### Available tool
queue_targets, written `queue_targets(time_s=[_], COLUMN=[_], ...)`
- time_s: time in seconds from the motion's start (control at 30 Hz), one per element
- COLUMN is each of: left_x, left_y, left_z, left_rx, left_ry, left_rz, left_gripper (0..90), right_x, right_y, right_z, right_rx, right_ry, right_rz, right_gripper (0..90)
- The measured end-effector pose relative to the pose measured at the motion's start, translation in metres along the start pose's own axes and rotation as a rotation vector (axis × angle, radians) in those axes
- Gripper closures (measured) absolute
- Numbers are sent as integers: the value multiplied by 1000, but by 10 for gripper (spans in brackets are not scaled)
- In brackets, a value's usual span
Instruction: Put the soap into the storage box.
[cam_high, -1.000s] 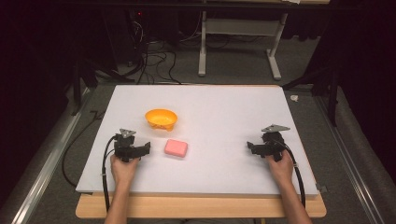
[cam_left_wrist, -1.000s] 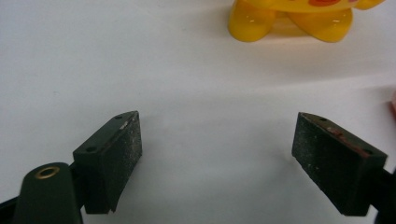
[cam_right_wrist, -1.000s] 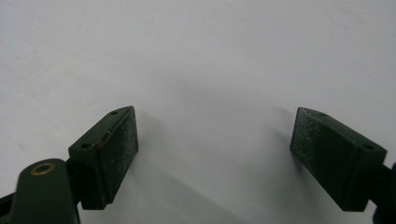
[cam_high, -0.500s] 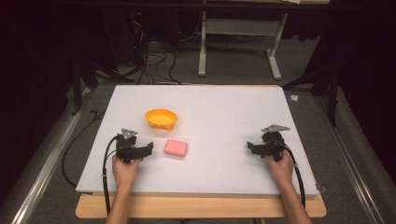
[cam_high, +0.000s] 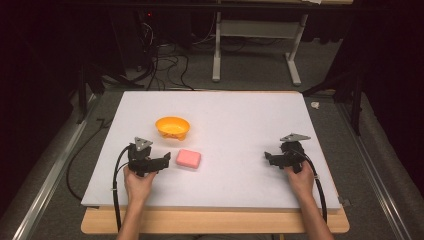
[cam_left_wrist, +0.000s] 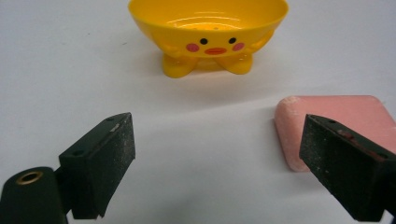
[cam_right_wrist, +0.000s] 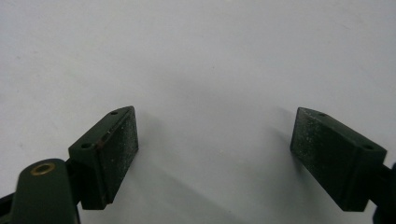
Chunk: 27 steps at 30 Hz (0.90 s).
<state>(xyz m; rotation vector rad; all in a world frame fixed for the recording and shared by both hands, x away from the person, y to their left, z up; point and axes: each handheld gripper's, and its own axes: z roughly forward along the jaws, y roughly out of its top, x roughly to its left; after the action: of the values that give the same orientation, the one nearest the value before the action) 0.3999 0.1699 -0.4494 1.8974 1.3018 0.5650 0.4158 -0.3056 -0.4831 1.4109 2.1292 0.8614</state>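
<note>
High view showed your left gripper (cam_high: 166, 161) released just left of the pink sponge (cam_high: 188, 158), lower centre; right gripper (cam_high: 267, 158) released too

High view looks down and forward over the whole white tabletop (cam_high: 240, 115). Both gripper views sit low, close to that surface. The left gripper view shares the yellow bowl (cam_left_wrist: 208, 29), upper centre.

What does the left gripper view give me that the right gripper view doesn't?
The left gripper view alone: the yellow bowl with a chick face ahead, and the pink sponge lying partly behind one jaw of the left gripper. The right gripper view alone: the right gripper over bare surface, nothing between its jaws. Both: wide-open black jaws above the white table.
</note>
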Motion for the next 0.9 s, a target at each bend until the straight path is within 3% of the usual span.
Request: queue_targets(time_s=[0.3,0.53,0.7,0.9], left_x=[-15,-31,-38,-47], left_y=[2,2,3,4], left_z=[-1,5,11,17], left_rx=[-19,-2,22,43], left_ry=[-34,-67,-96,-96], left_rz=[2,29,10,19], left_gripper=[70,63,57,40], right_x=[0,0,0,0], right_y=[0,0,0,0], right_z=[0,0,0,0], right_rx=[0,1,0,0], right_ry=[0,1,1,1], right_rz=[0,1,0,0], right_gripper=[156,156,156,156])
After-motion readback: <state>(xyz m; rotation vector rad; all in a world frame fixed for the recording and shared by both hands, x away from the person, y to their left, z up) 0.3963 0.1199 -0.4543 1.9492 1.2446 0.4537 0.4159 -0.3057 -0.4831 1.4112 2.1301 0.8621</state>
